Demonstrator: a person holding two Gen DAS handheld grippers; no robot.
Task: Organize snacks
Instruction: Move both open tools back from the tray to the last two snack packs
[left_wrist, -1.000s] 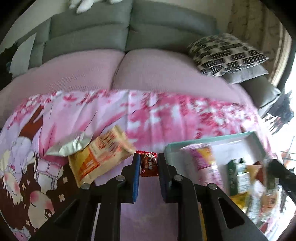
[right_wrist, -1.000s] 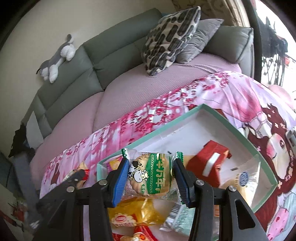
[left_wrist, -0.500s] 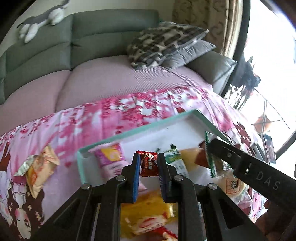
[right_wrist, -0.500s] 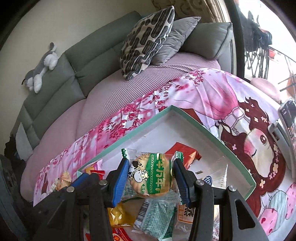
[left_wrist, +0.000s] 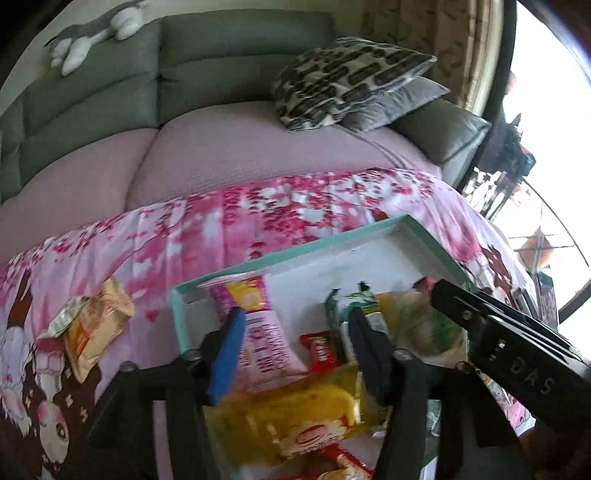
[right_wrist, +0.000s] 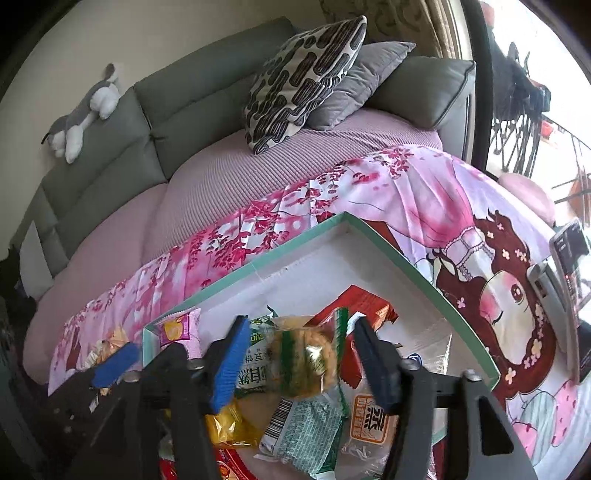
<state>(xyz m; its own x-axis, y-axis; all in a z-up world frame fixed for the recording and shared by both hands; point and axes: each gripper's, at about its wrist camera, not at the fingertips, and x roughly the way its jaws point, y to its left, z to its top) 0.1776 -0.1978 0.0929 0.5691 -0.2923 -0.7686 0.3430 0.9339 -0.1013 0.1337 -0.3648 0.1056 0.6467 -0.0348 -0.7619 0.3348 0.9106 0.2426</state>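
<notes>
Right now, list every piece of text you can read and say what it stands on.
"DAS" on the black arm of the right gripper.
A large Chinese character on the orange packet; legible but not transcribed here.
Chinese print on the green-and-white packet: too blurred.
Pink packet, red candy, yellow packet's red logo: blurred, unreadable.

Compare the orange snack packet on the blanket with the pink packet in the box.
The orange snack packet lies outside the box on the flowered blanket; the pink packet lies inside, against the box's left end. The orange one is squarish, the pink one longer. Both are sealed and ungripped.
</notes>
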